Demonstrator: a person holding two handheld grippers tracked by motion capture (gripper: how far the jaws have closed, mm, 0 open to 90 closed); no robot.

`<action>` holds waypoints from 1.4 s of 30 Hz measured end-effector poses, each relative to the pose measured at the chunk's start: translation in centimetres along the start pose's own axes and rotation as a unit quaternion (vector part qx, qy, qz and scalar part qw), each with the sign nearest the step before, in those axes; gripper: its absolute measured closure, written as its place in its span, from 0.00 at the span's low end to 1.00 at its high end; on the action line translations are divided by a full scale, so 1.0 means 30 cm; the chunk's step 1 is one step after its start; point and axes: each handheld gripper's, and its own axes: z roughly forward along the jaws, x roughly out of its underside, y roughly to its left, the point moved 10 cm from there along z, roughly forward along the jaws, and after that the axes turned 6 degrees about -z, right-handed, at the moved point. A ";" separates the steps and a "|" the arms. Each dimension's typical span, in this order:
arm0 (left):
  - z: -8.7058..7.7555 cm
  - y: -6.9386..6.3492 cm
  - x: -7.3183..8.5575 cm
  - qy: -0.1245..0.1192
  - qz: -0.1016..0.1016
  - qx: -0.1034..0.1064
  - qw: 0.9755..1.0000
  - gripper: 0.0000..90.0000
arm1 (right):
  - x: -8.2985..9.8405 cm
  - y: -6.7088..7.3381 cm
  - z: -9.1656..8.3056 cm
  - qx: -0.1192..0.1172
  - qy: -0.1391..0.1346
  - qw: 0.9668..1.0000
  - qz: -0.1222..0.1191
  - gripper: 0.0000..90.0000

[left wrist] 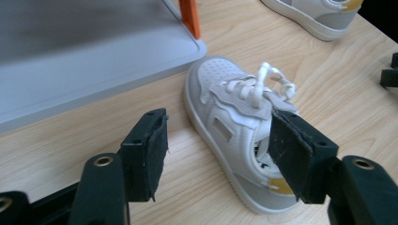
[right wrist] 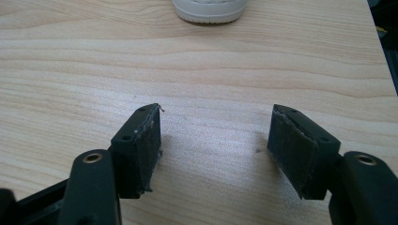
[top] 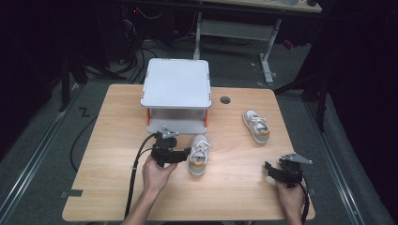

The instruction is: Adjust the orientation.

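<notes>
Now the left gripper point(left wrist: 218, 154) stands with its jaws apart around the heel of a white child's sneaker point(left wrist: 237, 126), pads not pressing it. That sneaker lies on the wooden table point(top: 117, 187), just in front of the grey two-tier shelf point(top: 176, 84). Well to the right, the right gripper point(right wrist: 216, 150) gapes over bare wood, with a second sneaker point(top: 256, 125) beyond.

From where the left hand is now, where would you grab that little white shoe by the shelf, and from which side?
Probably across the heel collar of the shoe, coming from the heel end. It stands upright on its sole on the table, toe toward the shelf and open collar toward the left gripper. One of the open jaws could slip inside the opening, the other outside. The laces look too floppy to pinch.
</notes>
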 end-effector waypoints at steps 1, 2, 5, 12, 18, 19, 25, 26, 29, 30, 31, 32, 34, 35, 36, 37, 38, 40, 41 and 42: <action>-0.015 0.015 -0.004 -0.008 -0.002 -0.001 1.000 0.42 | 0.000 0.000 0.000 0.000 0.000 1.000 0.000 0.39; -0.015 0.015 -0.004 -0.008 -0.002 -0.001 1.000 0.41 | 0.000 0.000 0.000 0.000 0.000 1.000 0.000 0.39; -0.043 0.047 -0.012 -0.025 -0.009 -0.008 1.000 0.40 | 0.000 0.000 0.000 0.000 0.000 1.000 0.000 0.39; -0.094 0.095 -0.011 -0.046 -0.014 -0.017 0.999 0.39 | 0.000 0.000 0.000 0.000 0.000 1.000 0.000 0.39; -0.124 0.133 0.006 -0.053 -0.015 -0.023 0.998 0.38 | 0.000 0.000 0.000 0.000 0.000 1.000 0.000 0.39; -0.129 0.141 0.011 -0.054 -0.017 -0.024 0.998 0.38 | 0.000 0.001 0.000 0.000 0.000 1.000 -0.001 0.40; -0.161 0.190 0.038 -0.068 -0.034 -0.028 0.997 0.33 | 0.000 0.003 -0.001 -0.001 -0.001 1.000 -0.002 0.41; -0.165 0.198 0.042 -0.070 -0.035 -0.028 0.997 0.32 | 0.000 0.003 -0.001 -0.001 -0.001 1.000 -0.002 0.41; -0.177 0.220 0.052 -0.074 -0.041 -0.029 0.996 0.32 | 0.000 0.003 -0.001 -0.001 -0.001 1.000 -0.002 0.41; -0.179 0.227 0.055 -0.075 -0.043 -0.029 0.996 0.31 | 0.000 0.003 -0.001 -0.001 -0.001 1.000 -0.002 0.41; -0.181 0.233 0.060 -0.076 -0.046 -0.030 0.996 0.31 | 0.000 0.003 -0.001 -0.001 -0.001 1.000 -0.002 0.41; -0.182 0.240 0.065 -0.076 -0.047 -0.031 0.996 0.31 | 0.000 0.004 -0.001 -0.001 -0.001 1.000 -0.002 0.41; -0.180 0.255 0.078 -0.078 -0.045 -0.036 0.995 0.31 | 0.000 0.003 -0.001 -0.002 -0.001 1.000 -0.002 0.41; -0.176 0.265 0.086 -0.080 -0.042 -0.045 0.995 0.31 | 0.000 0.003 -0.001 -0.002 -0.001 1.000 -0.002 0.41; -0.170 0.277 0.097 -0.079 -0.039 -0.054 0.995 0.31 | 0.000 0.004 -0.001 -0.003 -0.001 1.000 -0.002 0.41; -0.163 0.287 0.111 -0.074 -0.038 -0.057 0.995 0.31 | 0.000 0.003 -0.001 -0.003 -0.001 1.000 -0.002 0.41; -0.156 0.296 0.124 -0.070 -0.038 -0.061 0.995 0.31 | 0.000 0.003 -0.002 -0.003 -0.001 1.000 -0.002 0.42; -0.144 0.315 0.148 -0.064 -0.040 -0.066 0.995 0.31 | 0.001 0.002 -0.003 -0.005 -0.001 1.000 -0.003 0.43; -0.140 0.324 0.159 -0.061 -0.042 -0.068 0.995 0.31 | 0.001 0.002 -0.004 -0.006 -0.001 1.000 -0.002 0.44; -0.136 0.332 0.167 -0.061 -0.046 -0.068 0.995 0.31 | 0.001 0.000 -0.004 -0.005 0.000 1.000 -0.002 0.45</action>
